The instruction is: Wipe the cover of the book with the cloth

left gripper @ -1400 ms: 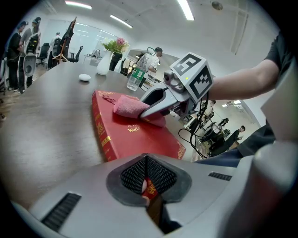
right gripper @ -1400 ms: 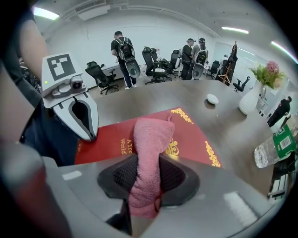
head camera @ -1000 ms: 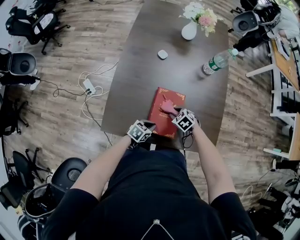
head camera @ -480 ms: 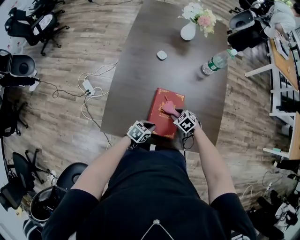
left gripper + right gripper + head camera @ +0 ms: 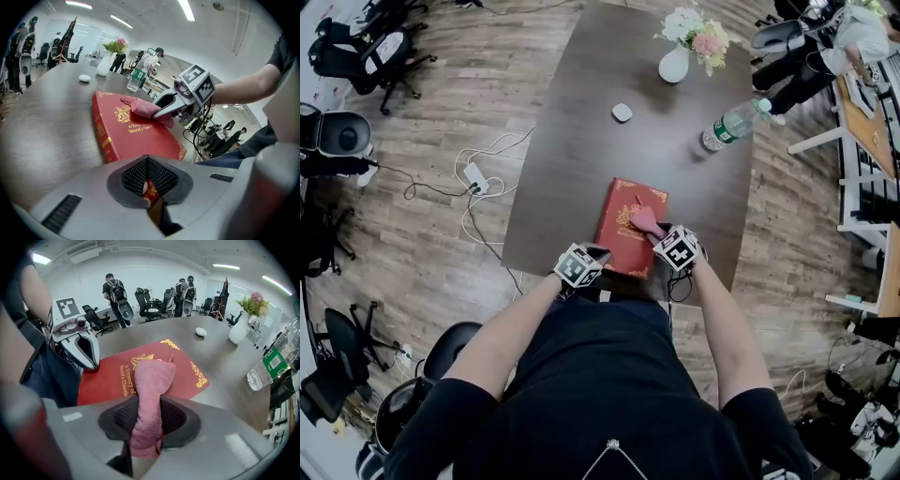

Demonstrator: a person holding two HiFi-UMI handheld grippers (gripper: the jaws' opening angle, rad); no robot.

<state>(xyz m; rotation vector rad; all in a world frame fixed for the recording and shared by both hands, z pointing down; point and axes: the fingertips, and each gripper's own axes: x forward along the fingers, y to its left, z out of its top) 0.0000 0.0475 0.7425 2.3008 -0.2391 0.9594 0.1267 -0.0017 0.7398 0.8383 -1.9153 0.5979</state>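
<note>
A red book with gold print lies on the dark table near its front edge. My left gripper is at the book's near left corner, and in the left gripper view its jaws are shut on a red and gold bit of the book. My right gripper is shut on a pink cloth. The cloth hangs forward from the jaws and rests on the cover, right of the title. From the right gripper view the left gripper sits at the book's left.
Farther along the table stand a white vase of flowers, a water bottle and a small white object. A power strip with cables lies on the floor at the left. Office chairs and people are around the room.
My right gripper has slid the pink cloth a little to the right and towards me across the cover. The left gripper and the book have stayed put.
</note>
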